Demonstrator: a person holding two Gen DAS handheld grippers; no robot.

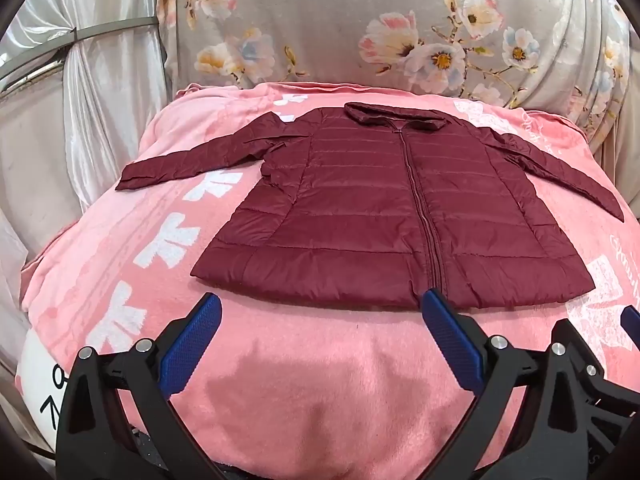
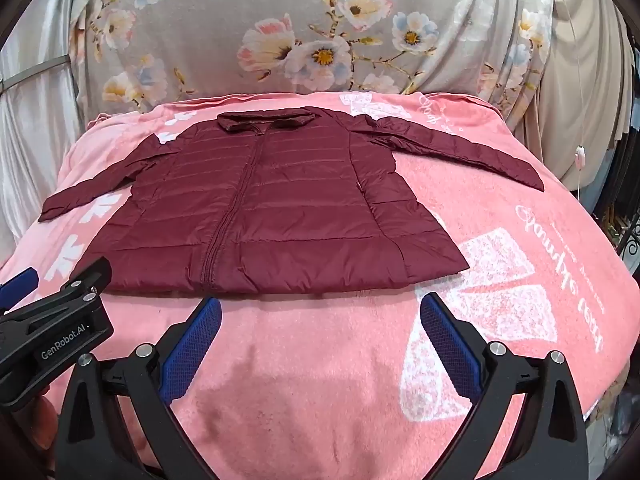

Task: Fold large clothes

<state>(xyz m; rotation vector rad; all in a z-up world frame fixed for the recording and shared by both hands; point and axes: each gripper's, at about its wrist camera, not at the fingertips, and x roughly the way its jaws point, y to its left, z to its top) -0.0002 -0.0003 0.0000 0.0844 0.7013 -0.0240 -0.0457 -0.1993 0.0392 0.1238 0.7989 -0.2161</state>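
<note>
Pink blanket (image 1: 304,380): jacket (image 1: 380,216) beyond open tongs (image 1: 320,300).

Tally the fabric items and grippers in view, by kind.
Maroon puffer jacket: 1
Pink blanket: 1
Floral sheet: 1
Grippers, both open: 2, left gripper and right gripper
Total: 5

Even, soft indoor light; both views sharp at centre. A faint shadow darkens the pink blanket (image 1: 320,380) nearer the camera than the jacket (image 1: 384,216). Fisheye bowing curves the blanket's edges; black vignette fills the corners.
</note>
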